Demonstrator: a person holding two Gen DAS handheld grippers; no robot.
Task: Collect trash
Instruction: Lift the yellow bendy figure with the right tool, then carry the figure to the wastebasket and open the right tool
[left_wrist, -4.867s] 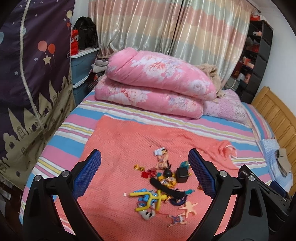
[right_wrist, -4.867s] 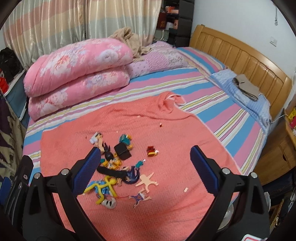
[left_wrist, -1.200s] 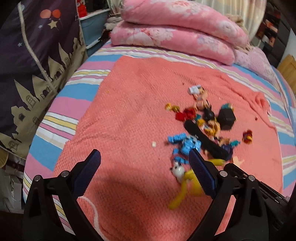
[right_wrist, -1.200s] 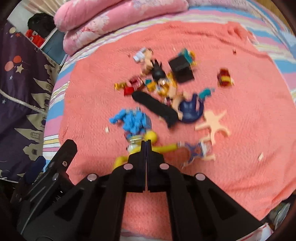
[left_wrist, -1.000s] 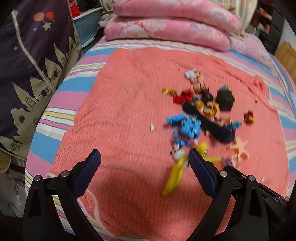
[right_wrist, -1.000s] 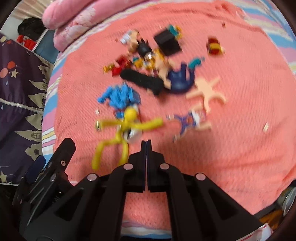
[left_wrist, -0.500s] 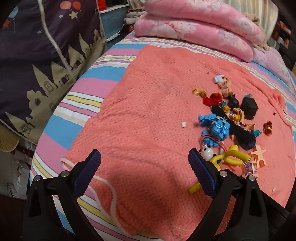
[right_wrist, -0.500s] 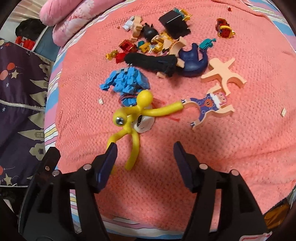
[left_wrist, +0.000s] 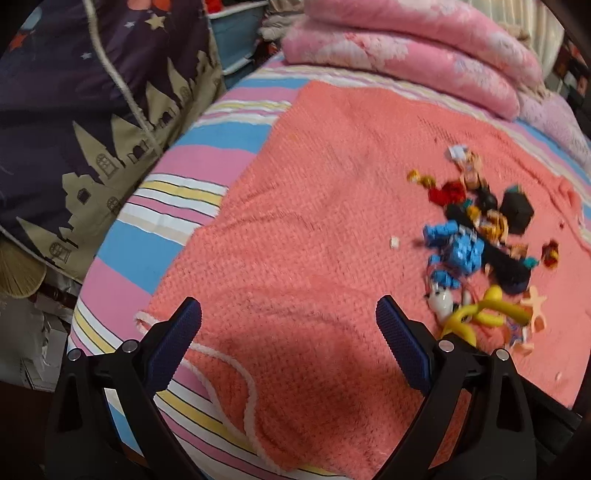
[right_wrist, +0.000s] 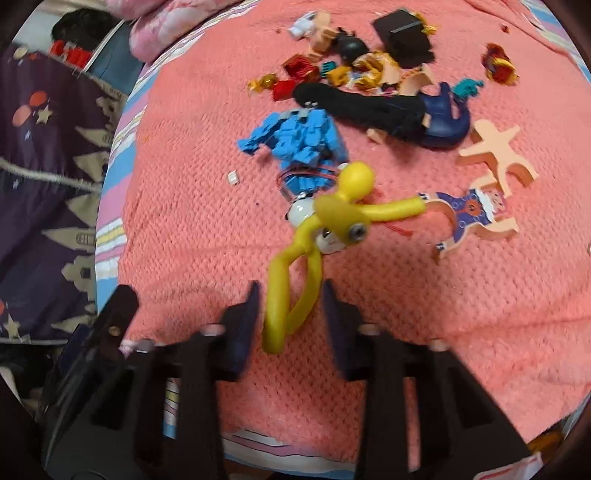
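Now, right gripper (right_wrist: 291, 314): jaws apart around yellow toy's (right_wrist: 317, 236) legs.
Left gripper (left_wrist: 288, 325): jaws wide apart above blanket (left_wrist: 314, 221).

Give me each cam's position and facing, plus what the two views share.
Left wrist: on the left gripper, looking along its wide-open fingers across the orange blanket toward the pink quilts; toy pile off to the right.
Right wrist: on the right gripper, angled down at the pile; its fingers flank the yellow figure legs, not closed.
Shared: yellow figure, blue block toy, black strap, blanket, and the dark star-print fabric.
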